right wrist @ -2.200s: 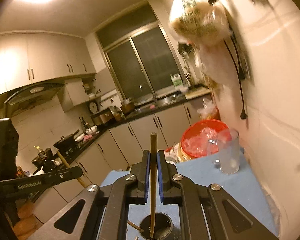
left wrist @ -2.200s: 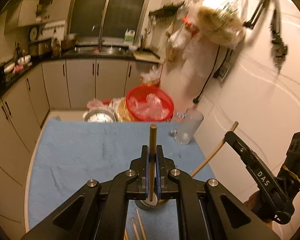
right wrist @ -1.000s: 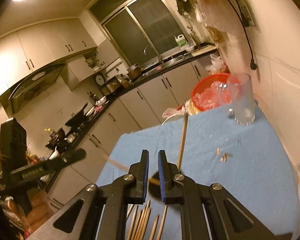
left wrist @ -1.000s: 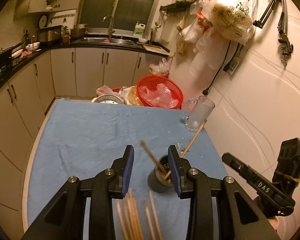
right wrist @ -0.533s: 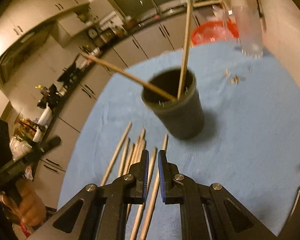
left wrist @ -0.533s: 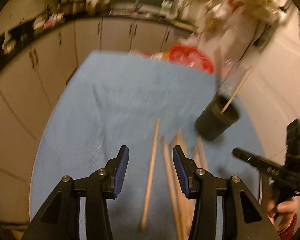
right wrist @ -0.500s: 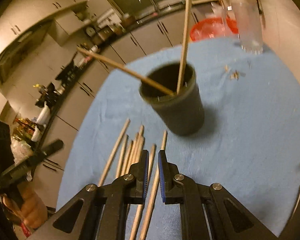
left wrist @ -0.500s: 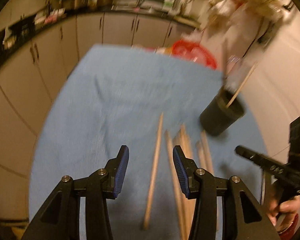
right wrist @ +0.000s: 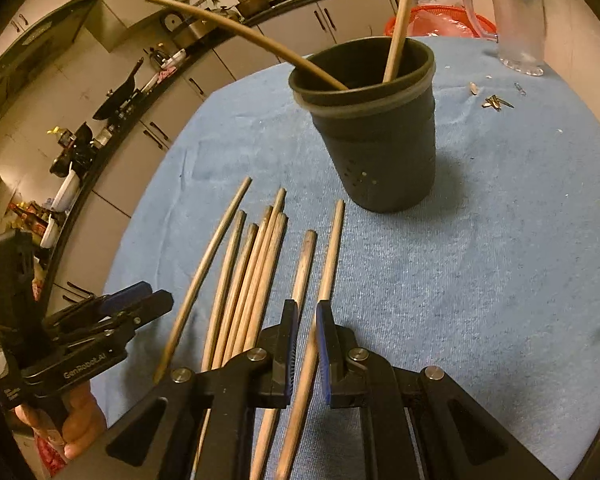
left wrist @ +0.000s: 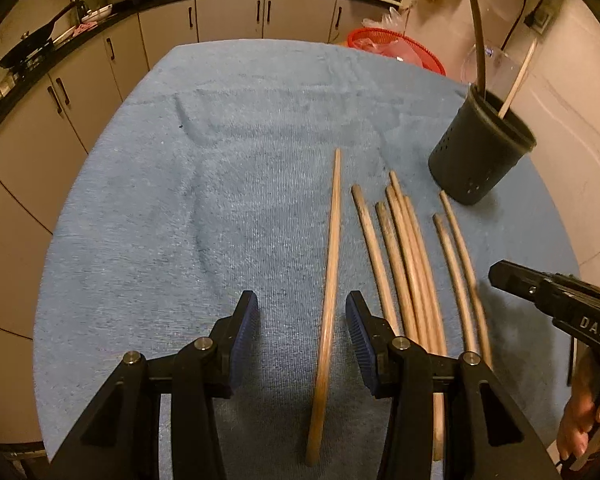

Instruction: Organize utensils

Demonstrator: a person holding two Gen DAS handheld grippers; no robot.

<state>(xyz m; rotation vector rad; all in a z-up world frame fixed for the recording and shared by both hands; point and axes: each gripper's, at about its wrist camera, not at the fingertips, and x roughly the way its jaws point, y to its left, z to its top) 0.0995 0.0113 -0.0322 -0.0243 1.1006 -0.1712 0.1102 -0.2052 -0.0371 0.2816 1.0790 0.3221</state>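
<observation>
Desk: covered by a blue towel (left wrist: 148,184), with the chopsticks and the cup standing on it.
Left gripper (left wrist: 302,322): low over the near edge of the towel, jaws wide apart, holding nothing; its blue pads sit on either side of one chopstick without touching it.
Lone chopstick (left wrist: 331,248): lies flat on the towel, running from near to far between the left gripper's open jaws, a little apart from the others to its right.
Bundle of chopsticks (left wrist: 410,264): lie flat side by side just right of the lone one, roughly parallel, their far tips pointing toward the cup.
Right gripper (right wrist: 307,344): low over the right side of the bundle, jaws narrowly apart around the rightmost chopstick (right wrist: 327,264); whether the pads press on it cannot be told.
Cup (right wrist: 376,132): dark, perforated, upright on the towel on the far right, just beyond the chopstick tips.
Inside the cup: two chopsticks, one dark (right wrist: 244,36) leaning left, one pale (right wrist: 400,20) leaning against the far rim.
Glass mug (right wrist: 518,20): clear, far right corner of the towel, well apart from the cup.
Red basket (left wrist: 396,50): beyond the towel's far edge.
</observation>
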